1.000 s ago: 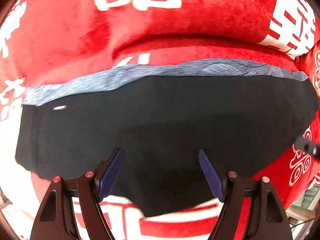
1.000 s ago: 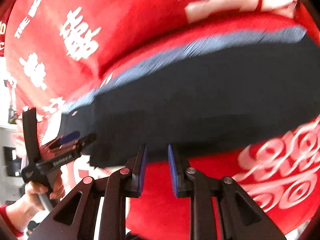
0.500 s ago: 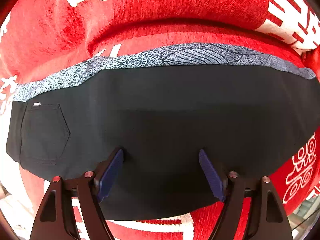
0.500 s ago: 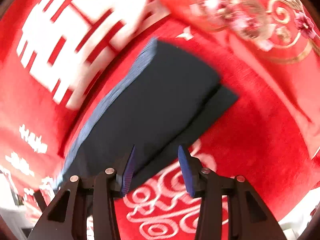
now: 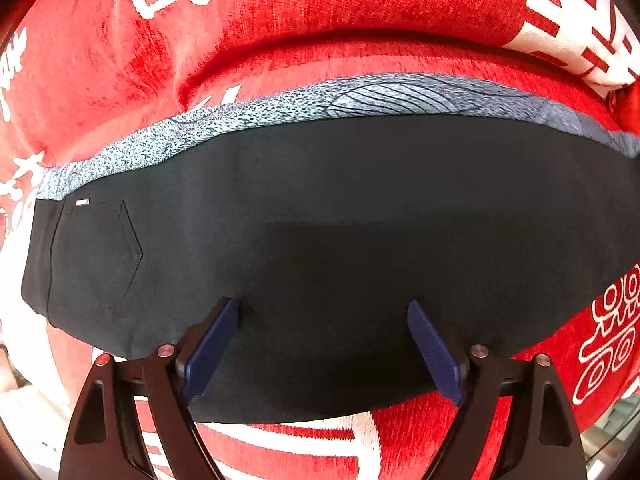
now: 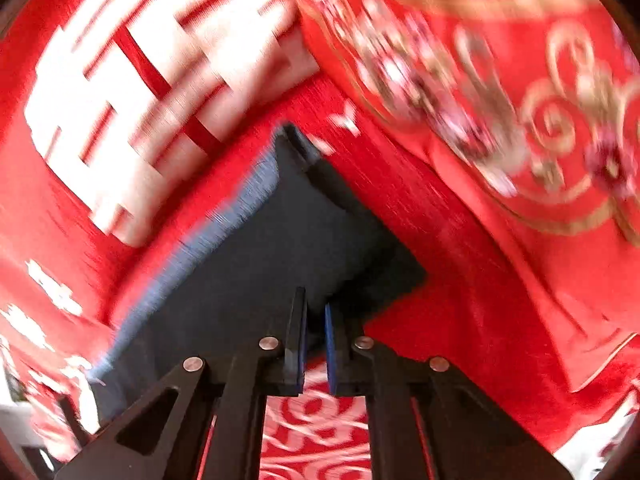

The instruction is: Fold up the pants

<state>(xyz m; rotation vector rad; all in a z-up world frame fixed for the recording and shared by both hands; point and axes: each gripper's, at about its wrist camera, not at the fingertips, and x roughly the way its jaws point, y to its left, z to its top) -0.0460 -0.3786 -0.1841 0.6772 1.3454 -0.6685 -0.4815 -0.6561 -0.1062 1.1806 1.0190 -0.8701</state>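
Dark navy pants [image 5: 320,240] lie folded lengthwise on a red bedspread, with a grey patterned strip [image 5: 280,112] along the far edge and a back pocket [image 5: 96,256] at the left. My left gripper [image 5: 324,320] is wide open just above the near edge of the pants, holding nothing. In the blurred right wrist view the leg end of the pants [image 6: 288,240] lies ahead. My right gripper [image 6: 314,312] has its jaws almost together over the near edge of that end; whether cloth is pinched between them is unclear.
The red bedspread [image 5: 360,12] with white characters covers the whole surface. A red embroidered pillow [image 6: 500,80] with gold and floral pattern lies beyond the pants' leg end, to the right. The bed's edge shows at the lower left [image 5: 24,408].
The right gripper swung to the leg end of the pants and its jaws closed from partly open to nearly together. The left gripper stayed open and barely moved over the pants.
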